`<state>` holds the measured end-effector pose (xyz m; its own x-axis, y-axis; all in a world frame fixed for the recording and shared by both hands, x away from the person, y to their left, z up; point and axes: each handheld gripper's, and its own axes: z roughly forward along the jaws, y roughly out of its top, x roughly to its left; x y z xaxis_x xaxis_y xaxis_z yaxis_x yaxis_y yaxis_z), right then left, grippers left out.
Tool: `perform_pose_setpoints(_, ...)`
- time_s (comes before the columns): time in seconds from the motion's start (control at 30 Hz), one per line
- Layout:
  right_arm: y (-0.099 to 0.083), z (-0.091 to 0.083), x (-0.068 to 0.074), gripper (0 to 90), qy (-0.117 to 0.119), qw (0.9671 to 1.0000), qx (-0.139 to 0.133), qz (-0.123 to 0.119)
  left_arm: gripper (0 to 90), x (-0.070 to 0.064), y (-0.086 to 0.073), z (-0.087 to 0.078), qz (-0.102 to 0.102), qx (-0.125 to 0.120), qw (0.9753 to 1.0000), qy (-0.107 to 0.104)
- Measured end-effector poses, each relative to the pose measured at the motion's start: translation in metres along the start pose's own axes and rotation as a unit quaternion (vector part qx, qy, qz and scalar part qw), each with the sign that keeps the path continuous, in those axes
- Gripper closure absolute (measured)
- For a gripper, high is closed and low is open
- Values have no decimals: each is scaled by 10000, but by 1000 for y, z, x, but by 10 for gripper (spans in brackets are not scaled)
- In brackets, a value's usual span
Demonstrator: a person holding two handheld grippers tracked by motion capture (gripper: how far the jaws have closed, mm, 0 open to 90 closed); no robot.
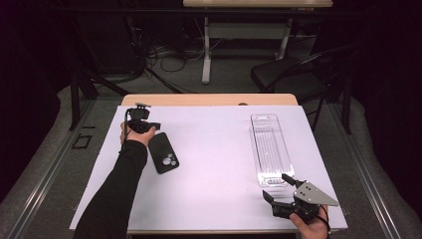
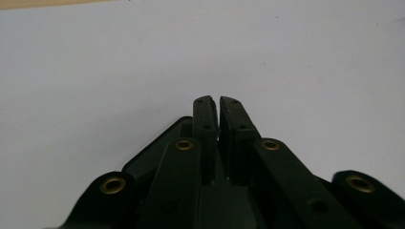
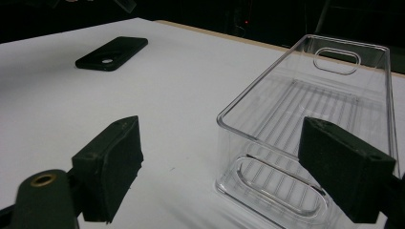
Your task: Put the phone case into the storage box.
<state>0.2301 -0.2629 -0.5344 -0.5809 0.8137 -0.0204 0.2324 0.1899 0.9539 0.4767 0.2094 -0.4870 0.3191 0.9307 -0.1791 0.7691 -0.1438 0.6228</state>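
A black phone lies camera side up on the white table cover, left of centre; it also appears far off as phone in the right gripper view. My left gripper is held just beyond the phone's far end, and its tips are pressed together with nothing between them. A long clear plastic tray lies empty at the right. My right gripper stands open at the tray's near end; between its spread pads I see the tray's near wall.
The table's wooden far edge shows beyond the white cover. A dark folding chair and another table's white legs stand on the floor behind. Bare white surface lies between the phone and the tray.
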Motion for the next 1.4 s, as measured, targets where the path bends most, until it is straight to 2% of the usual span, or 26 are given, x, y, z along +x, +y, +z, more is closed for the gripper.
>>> perform_pose_setpoints(0.27,-1,1,0,145,-11,10000,38,18,900,9,-1,18,-63,90,9998,177)
perform_pose_setpoints(0.43,-2,1,0,145,-1,10000,45,24,900,17,-1,28,-183,105,9993,306)
perform_pose_setpoints(0.57,-1,0,0,144,35,10000,72,4,900,20,-4,35,-271,146,9990,319)
perform_pose_setpoints(0.6,-1,1,1,144,28,10000,52,5,900,21,-5,39,-261,220,9989,334)
perform_pose_setpoints(0.77,-2,1,0,144,32,10000,55,11,900,23,-7,49,-281,225,9987,363)
perform_pose_setpoints(1.1,-3,1,0,144,107,9999,82,10,900,26,-8,58,-319,234,9981,469)
perform_pose_setpoints(1.4,-3,2,0,144,143,9998,118,22,900,28,-9,62,-336,272,9981,430)
